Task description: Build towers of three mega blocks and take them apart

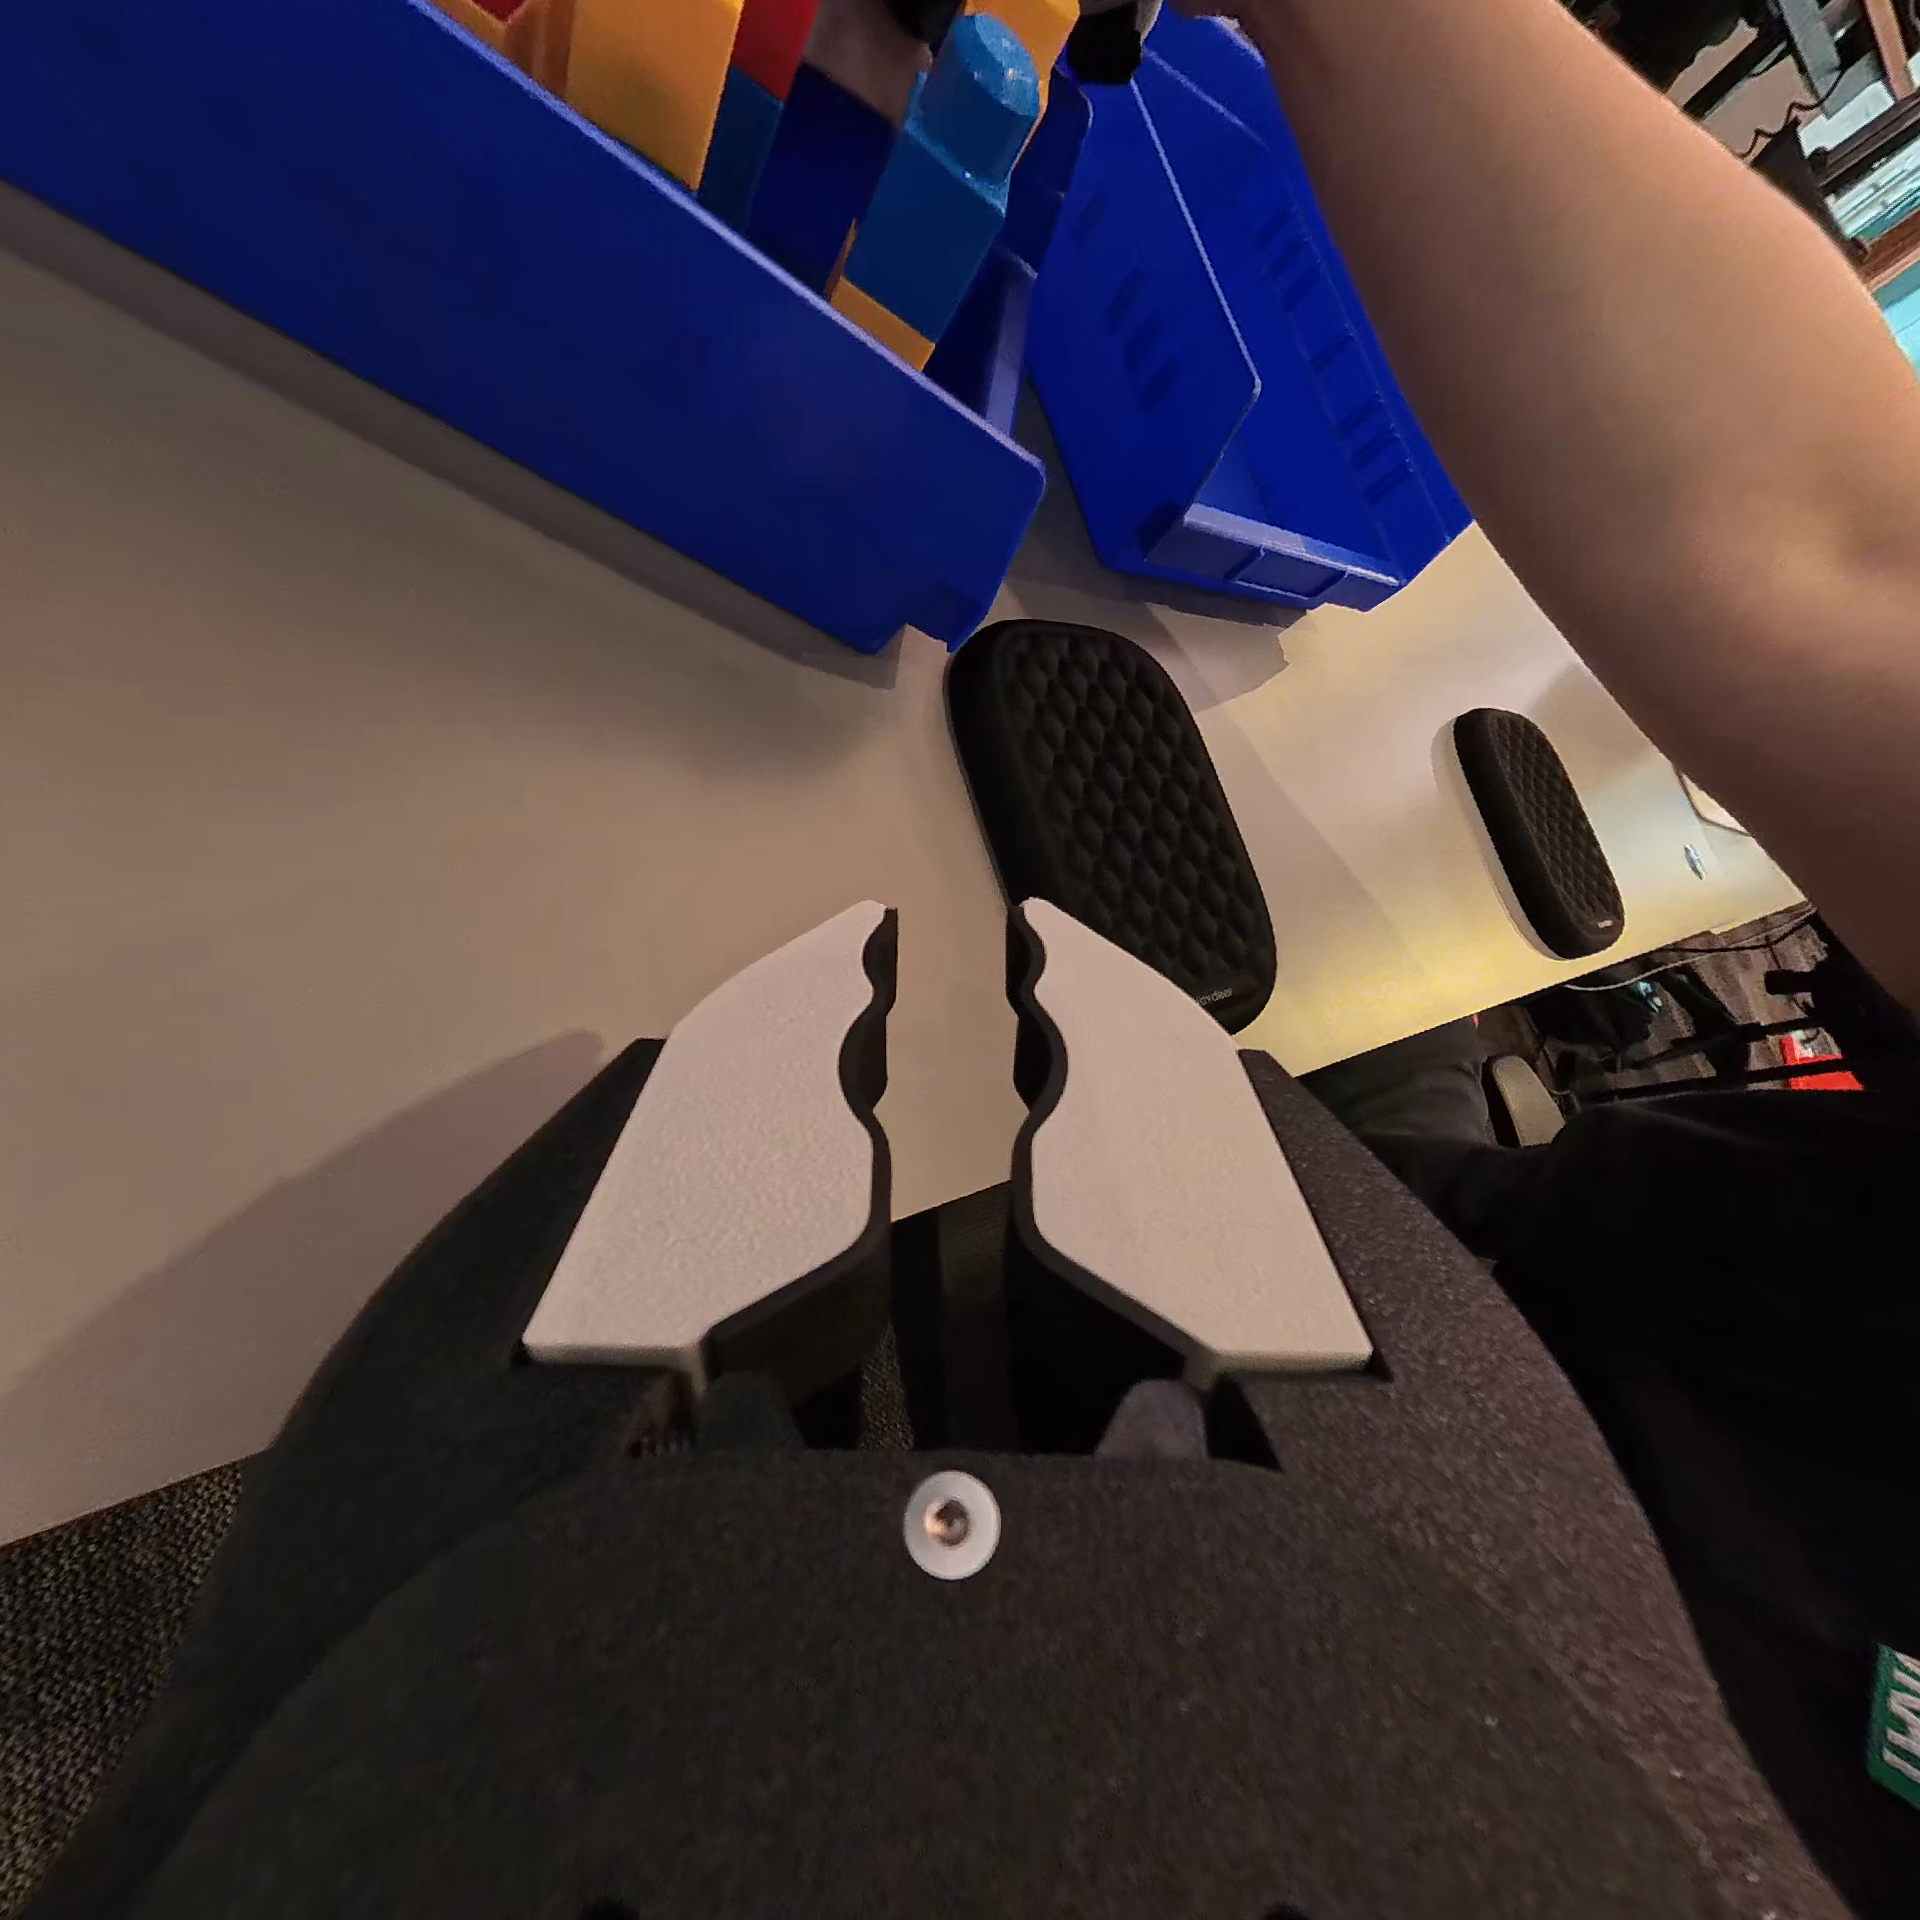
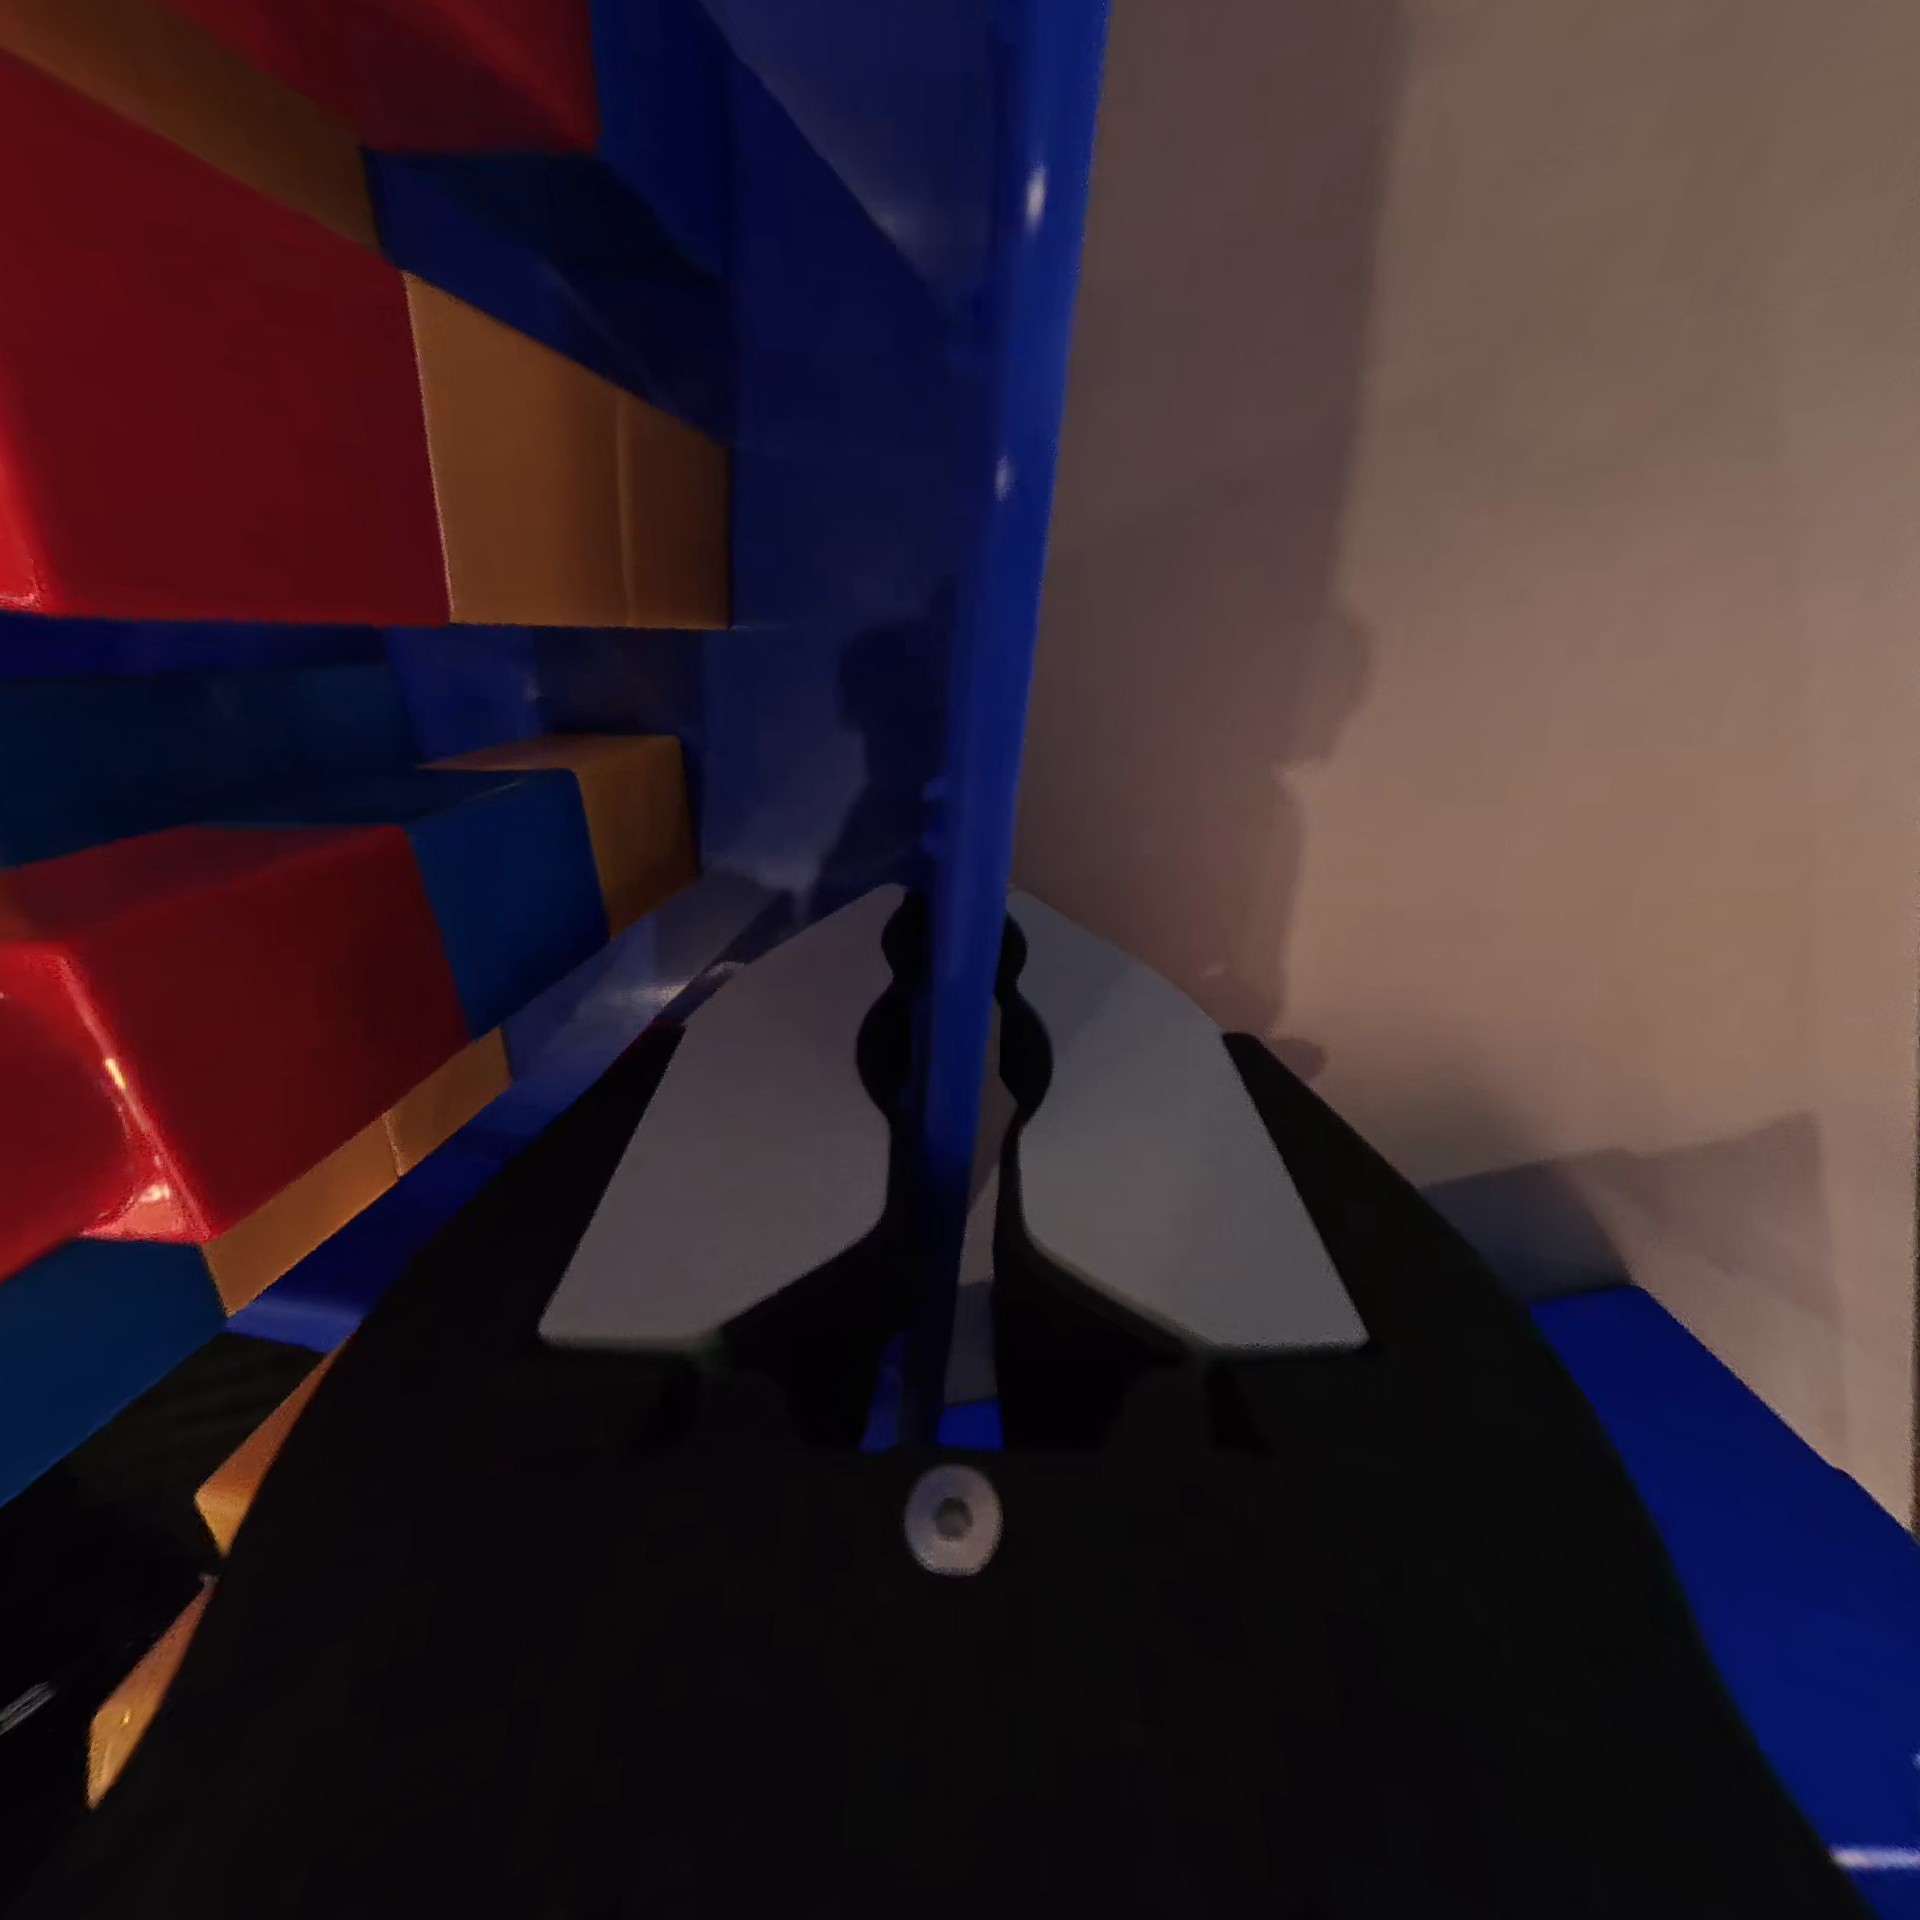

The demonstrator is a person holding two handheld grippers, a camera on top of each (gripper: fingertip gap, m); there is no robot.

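bin (image 1: 582, 343): red, yellow, blue blocks (image 2: 208, 416) piled inside, on worktop (image 1: 312, 831) | second bin (image 1: 1195, 416): beside it | right gripper (image 2: 956, 935): jaws clamp bin wall | left gripper (image 1: 951, 966): jaws narrowly apart, empty

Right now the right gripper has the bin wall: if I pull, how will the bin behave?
The right gripper pinches the bin by its thin wall, so that wall may flex. The bin is packed with blocks, so it is probably heavy enough to drag rather than lift. It sits on a smooth table, so it should slide, perhaps pivoting.
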